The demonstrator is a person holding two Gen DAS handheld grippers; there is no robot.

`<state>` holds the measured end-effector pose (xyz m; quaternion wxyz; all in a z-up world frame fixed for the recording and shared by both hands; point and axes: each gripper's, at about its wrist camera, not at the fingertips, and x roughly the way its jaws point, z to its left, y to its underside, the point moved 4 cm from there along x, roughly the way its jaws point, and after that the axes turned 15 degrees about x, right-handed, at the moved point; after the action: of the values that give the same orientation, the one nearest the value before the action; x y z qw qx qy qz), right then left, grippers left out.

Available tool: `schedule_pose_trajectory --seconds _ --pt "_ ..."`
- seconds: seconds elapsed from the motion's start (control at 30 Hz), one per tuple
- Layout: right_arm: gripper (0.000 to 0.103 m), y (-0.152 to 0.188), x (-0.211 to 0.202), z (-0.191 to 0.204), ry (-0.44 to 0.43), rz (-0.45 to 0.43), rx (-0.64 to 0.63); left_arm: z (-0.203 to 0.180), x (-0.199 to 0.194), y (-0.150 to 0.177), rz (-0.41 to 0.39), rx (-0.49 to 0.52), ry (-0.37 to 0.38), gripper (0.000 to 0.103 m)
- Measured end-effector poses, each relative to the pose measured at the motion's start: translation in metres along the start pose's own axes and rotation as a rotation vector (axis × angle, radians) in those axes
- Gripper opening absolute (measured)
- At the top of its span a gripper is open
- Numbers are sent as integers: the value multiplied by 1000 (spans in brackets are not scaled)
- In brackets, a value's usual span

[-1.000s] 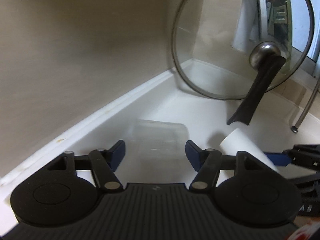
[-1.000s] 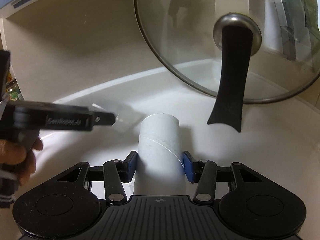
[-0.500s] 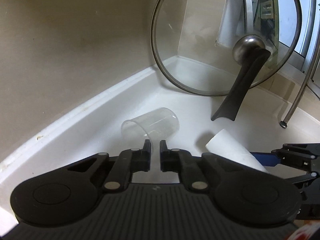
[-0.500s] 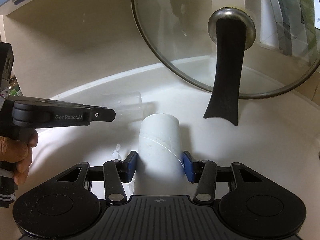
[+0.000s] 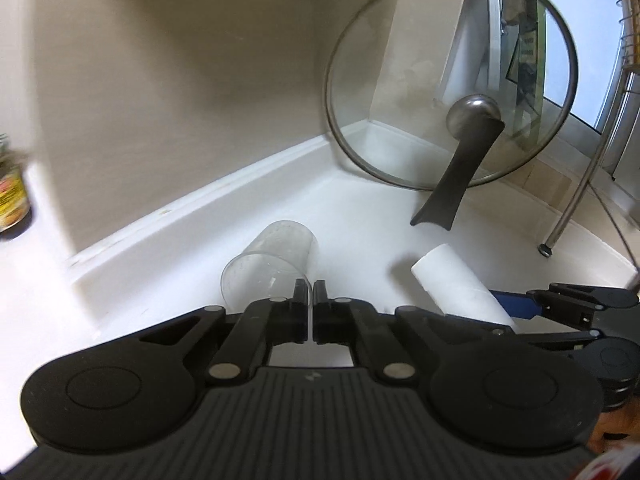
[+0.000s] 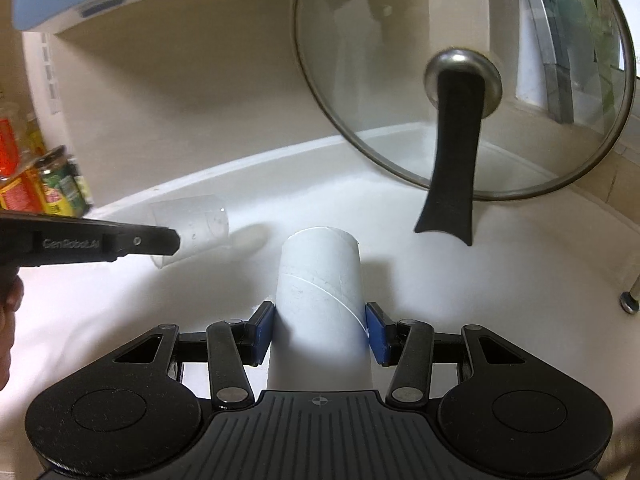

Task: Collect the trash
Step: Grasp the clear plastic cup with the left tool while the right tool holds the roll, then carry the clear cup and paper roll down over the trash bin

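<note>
- The left gripper (image 5: 311,304) has its jaws pinched closed on the rim of a clear plastic cup (image 5: 272,266), held tilted above the white counter (image 5: 360,240).
- The right gripper (image 6: 320,328) grips a white cardboard tube (image 6: 320,276) between blue-padded jaws.
- A round glass pan lid with a black handle (image 6: 452,152) leans in the corner behind.

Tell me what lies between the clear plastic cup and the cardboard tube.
Nothing: in the left wrist view only bare white counter separates the clear plastic cup from the cardboard tube.
</note>
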<state>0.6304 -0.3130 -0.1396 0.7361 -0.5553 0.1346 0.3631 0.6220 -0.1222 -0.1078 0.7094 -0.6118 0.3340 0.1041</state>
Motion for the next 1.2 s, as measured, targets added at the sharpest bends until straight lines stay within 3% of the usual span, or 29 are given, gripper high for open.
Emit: schedule_pose_trajectory --seconds 0.43,0.7,0.97,1.2 --pt "49 55 -87 79 -110 16 -14 1 -148 53 -37 -79 -72 1" --pt "49 112 -159 134 -187 24 -39 -4 -248 110 -48 -121 -108 1" --pt "49 177 -223 169 -239 67 -50 -20 -326 178 -6 -157 -120 1" --pt "49 233 -234 184 -255 166 -78 -30 -361 239 70 -222 -139 1"
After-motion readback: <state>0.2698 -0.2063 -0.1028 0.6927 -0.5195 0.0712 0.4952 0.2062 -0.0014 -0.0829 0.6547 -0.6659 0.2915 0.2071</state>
